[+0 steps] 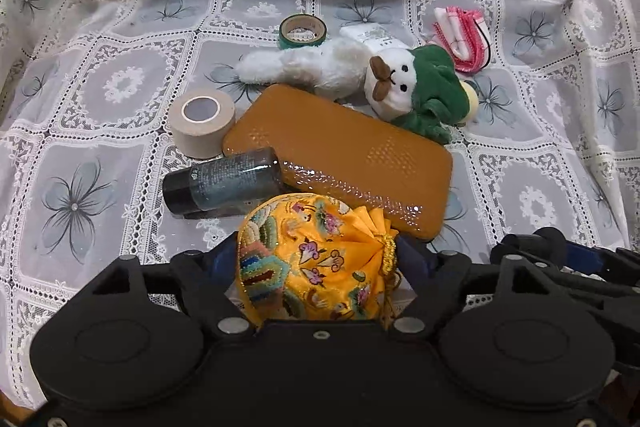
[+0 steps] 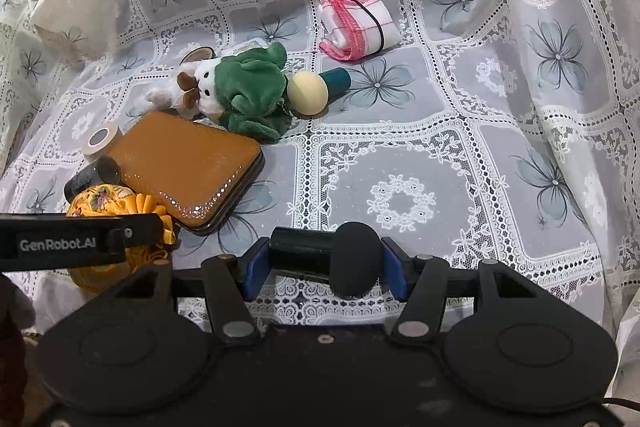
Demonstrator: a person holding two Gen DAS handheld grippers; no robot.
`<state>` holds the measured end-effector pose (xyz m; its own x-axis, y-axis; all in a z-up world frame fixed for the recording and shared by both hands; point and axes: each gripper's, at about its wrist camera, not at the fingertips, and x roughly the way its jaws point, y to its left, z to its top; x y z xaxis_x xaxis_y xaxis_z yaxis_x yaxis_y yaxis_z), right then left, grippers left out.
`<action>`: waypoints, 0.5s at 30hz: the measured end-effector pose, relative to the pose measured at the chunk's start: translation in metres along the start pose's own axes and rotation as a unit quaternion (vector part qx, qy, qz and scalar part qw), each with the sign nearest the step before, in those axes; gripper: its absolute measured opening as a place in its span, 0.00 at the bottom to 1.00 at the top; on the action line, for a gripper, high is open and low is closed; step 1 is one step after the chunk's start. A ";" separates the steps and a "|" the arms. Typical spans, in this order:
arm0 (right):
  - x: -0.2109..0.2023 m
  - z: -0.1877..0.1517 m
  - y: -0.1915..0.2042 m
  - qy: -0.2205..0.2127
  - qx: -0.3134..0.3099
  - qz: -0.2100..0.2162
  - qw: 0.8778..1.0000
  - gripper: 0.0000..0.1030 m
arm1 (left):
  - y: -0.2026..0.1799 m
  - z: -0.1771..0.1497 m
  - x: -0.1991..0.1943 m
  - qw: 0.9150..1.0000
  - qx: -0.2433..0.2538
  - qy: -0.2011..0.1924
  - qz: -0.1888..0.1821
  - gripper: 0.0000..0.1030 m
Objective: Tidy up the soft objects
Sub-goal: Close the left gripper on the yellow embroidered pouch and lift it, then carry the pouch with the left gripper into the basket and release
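Yellow pouch (image 1: 316,259): embroidered satin, drawn shut at a gold-corded neck; sits between the left gripper's blue fingers, right at the near edge of the tan case.
Left gripper (image 1: 320,263): jaws closed in on the yellow pouch, pressing both its sides; its arm in the right wrist view carries the print "GenRobot.AI".
Right gripper (image 2: 325,263): jaws partly closed around a black cylinder (image 2: 308,251) with a rounded matte end, held crosswise above the cloth.
Tan case (image 1: 340,159): flat, rounded corners, dotted pattern, lying on the cloth; dark bottle and plush both touch it.
Dark bottle (image 1: 220,183): on its side, label text too small to read.
Plush toy (image 1: 360,75): white animal in a green hood, lying at the case's far edge.
Beige tape roll (image 1: 200,121): upright, just beside the case's left corner.
Green tape roll (image 1: 303,31): behind the plush.
White tube (image 1: 372,35): printed, unreadable, partly under the plush.
Pink-and-white cloth bundle (image 2: 358,25): banded with black elastic, well apart from the case.
Cream ball on teal handle (image 2: 308,93): beside the plush's hood.
Lace tablecloth (image 2: 400,167): grey flower print, under everything.
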<state>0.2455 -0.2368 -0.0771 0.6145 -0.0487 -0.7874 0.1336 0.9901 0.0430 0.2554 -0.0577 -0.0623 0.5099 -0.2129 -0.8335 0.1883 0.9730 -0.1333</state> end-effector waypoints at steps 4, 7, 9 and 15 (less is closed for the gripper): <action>0.002 0.000 0.002 -0.001 -0.009 -0.005 1.000 0.55 | 0.008 -0.002 -0.019 1.000 -0.018 -0.014 -0.007 0.69; 0.003 -0.002 0.005 -0.003 -0.018 -0.013 1.000 0.55 | 0.014 -0.006 -0.040 0.999 -0.030 -0.033 -0.013 0.69; 0.004 -0.002 0.007 -0.006 -0.026 -0.019 0.999 0.55 | 0.019 -0.011 -0.055 0.998 -0.037 -0.042 -0.013 0.69; 0.004 -0.003 0.011 -0.011 -0.037 -0.028 0.999 0.54 | 0.030 -0.038 -0.087 0.997 -0.055 -0.046 -0.015 0.69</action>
<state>0.2467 -0.2261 -0.0816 0.6248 -0.1073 -0.7734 0.1110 0.9927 -0.0480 0.1851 -0.0065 -0.0146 0.5821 -0.2437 -0.7757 0.1139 0.9691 -0.2189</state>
